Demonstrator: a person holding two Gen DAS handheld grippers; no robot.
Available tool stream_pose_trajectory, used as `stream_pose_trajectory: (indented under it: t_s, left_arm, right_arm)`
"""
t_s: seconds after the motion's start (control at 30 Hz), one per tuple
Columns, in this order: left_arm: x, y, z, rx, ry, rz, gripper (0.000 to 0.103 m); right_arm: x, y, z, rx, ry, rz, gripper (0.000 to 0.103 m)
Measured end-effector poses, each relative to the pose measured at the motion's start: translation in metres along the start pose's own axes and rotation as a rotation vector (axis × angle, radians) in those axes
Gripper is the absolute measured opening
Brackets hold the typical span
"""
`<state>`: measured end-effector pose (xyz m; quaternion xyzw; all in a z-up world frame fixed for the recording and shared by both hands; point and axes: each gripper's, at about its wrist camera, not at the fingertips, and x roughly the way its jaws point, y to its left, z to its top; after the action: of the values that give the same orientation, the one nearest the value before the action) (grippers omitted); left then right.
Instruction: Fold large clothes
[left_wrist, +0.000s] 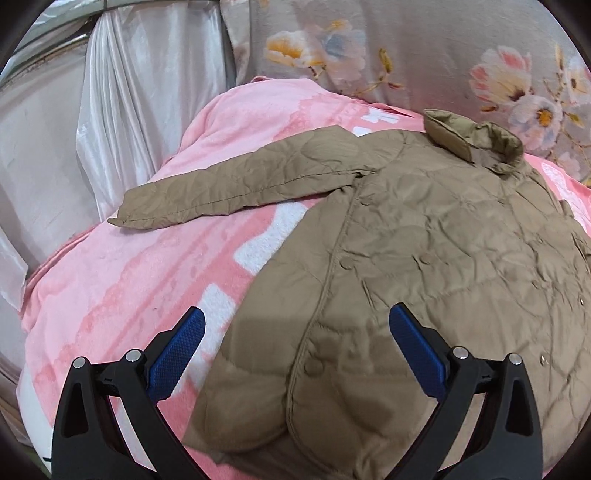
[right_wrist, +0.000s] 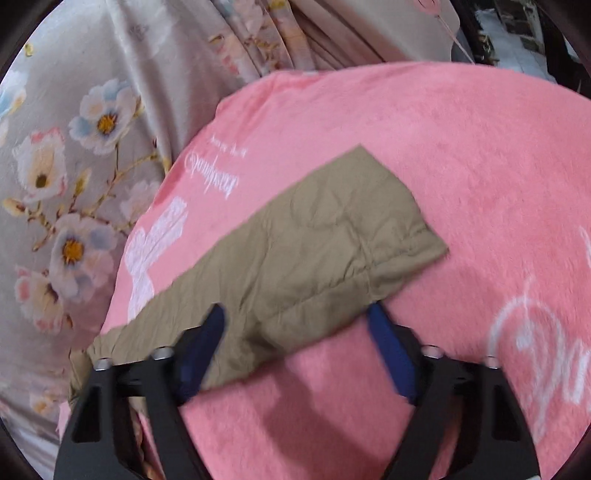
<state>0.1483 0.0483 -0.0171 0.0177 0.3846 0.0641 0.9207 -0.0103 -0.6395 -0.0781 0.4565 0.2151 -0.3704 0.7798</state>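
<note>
While spread flat over pink blanket (left_wrist: 122, 273) at centre and right of left view, jacket (left_wrist: 436, 243) not yet folded. Left gripper (left_wrist: 295, 332) wide open above hem, gripping nothing. Right gripper (right_wrist: 295, 325) half-spread around sleeve (right_wrist: 317, 254), not clearly pinching. Risk: slippery quilted cloth escaping, or blanket caught together.

Landmark = jacket (left_wrist: 424, 240), lying flat on the blanket (left_wrist: 129, 277). Collar (left_wrist: 476, 142) at the jacket's far end, hem nearest the left-wrist camera. One sleeve (left_wrist: 221, 192) runs out left from the jacket's shoulder, flat on the blanket. Left gripper (left_wrist: 295, 328) above the jacket's near hem. Other sleeve (right_wrist: 314, 251) also flat on the blanket; right gripper (right_wrist: 295, 325) straddles that sleeve's near edge. Flowered bedding (left_wrist: 424, 55) behind the jacket, past the collar. Curtain (left_wrist: 140, 92) far left of the jacket, beyond the blanket's edge.
</note>
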Motion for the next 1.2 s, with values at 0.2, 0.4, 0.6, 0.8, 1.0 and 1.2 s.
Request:
stream_pose_trajectory:
  t_s: [0.2,0.4,0.6,0.8,1.0,1.2]
  left_arm:
    - [0.023,-0.001,0.007,-0.007,0.016,0.037,0.098]
    - [0.04,0.002,0.003,-0.026,0.046,0.046,0.098]
    - [0.042,0.013,-0.004,-0.031,0.057,0.042,0.098]
    - [0.048,0.036,-0.006,-0.053,0.063,0.03,0.098]
    - [0.05,0.052,-0.003,-0.09,0.061,0.001,0.098]
    - [0.047,0.054,0.012,-0.113,0.043,-0.051,0.098]
  right_arm:
    - [-0.037,0.094,0.003,-0.202,-0.144,0.098,0.008]
    - [-0.102,0.266,-0.082,-0.615,-0.15,0.409,0.007]
    - [-0.101,0.369,-0.224,-0.941,0.01,0.575,0.007]
    - [-0.063,0.399,-0.314,-1.061,0.188,0.585,0.007]
    - [-0.058,0.394,-0.37,-1.153,0.281,0.558,0.014]
    - [-0.074,0.384,-0.397,-1.214,0.323,0.626,0.056]
